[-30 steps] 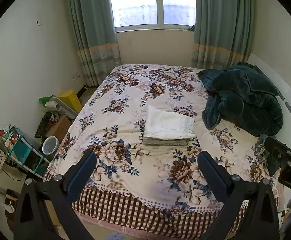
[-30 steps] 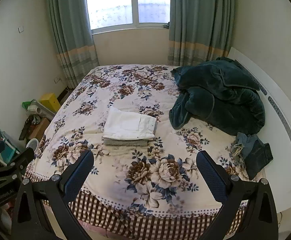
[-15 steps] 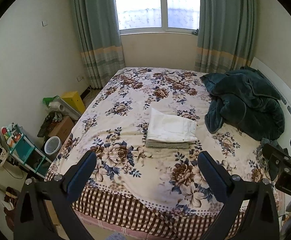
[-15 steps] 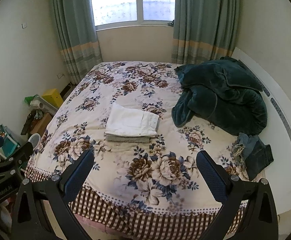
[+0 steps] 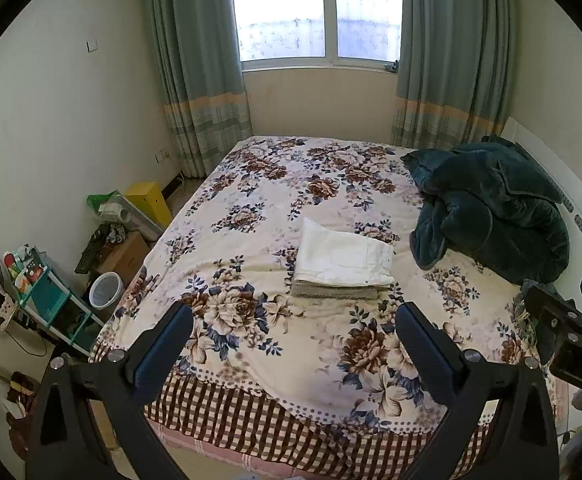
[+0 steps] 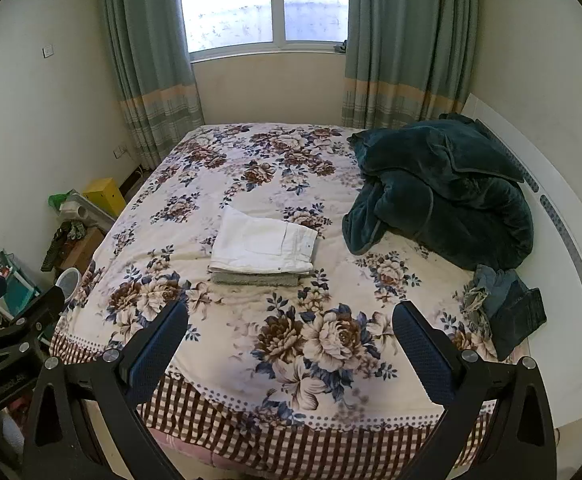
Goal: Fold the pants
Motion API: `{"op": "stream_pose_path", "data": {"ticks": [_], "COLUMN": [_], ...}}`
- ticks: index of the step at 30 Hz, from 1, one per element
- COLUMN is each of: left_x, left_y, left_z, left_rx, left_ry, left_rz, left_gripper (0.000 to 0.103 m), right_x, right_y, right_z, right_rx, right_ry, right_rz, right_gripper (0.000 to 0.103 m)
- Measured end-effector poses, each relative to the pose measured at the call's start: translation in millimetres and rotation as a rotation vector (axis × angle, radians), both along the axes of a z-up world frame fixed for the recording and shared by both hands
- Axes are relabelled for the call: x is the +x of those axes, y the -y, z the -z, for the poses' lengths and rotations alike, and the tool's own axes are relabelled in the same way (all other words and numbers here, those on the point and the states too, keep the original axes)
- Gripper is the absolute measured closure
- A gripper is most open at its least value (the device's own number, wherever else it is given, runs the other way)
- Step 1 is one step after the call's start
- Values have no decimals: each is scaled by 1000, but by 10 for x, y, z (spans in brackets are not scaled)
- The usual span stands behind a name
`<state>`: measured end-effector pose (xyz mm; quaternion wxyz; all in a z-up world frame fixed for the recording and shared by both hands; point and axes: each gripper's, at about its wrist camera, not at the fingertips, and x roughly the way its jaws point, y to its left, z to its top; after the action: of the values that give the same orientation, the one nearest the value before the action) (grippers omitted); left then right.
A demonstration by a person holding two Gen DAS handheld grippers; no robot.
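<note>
At the left edge of the left wrist view a shelf (image 5: 47, 300) and a bin (image 5: 106, 285) stood on the floor beside the bed (image 5: 251, 200), out of the working area. Low in that frame the left tool (image 5: 293, 332) hung over the foot of the bed with its jaws spread wide and nothing between them; it touched no cloth, which suggested it was parked between garments rather than mid-fold.

At frame centre the white pants (image 5: 345, 256) lay folded into a neat rectangle on top of a grey folded piece (image 5: 333, 292), the two stacked mid-bed, likely so finished items stayed together and left the near part of the bed free for spreading. To the right a dark green blanket (image 5: 491, 208) was heaped against the headboard side, pushed clear of the stack.

In the right wrist view the right tool (image 6: 291, 328) was likewise wide open and empty, over the bed's foot. At the lower right of that frame jeans (image 6: 511, 308) sat crumpled near the bed's edge, well apart from the stack. They looked unfolded, so I judged them the next garment, nearest the right tool.
</note>
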<state>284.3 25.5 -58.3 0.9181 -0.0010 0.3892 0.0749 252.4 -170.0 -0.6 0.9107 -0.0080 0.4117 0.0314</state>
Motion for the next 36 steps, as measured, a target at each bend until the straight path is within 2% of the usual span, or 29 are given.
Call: {"op": "stream_pose_path", "data": {"ticks": [36], "left_x": [-39], "left_y": [116], "left_z": [-178], "left_rx": [-13], "left_ry": [24], "left_rz": [-22], "left_gripper": [0], "right_x": [104], "right_y": [13], "right_z": [-180], "right_rx": [2], "right_ry": [13], "right_rz": [-9], "right_gripper": [0]}}
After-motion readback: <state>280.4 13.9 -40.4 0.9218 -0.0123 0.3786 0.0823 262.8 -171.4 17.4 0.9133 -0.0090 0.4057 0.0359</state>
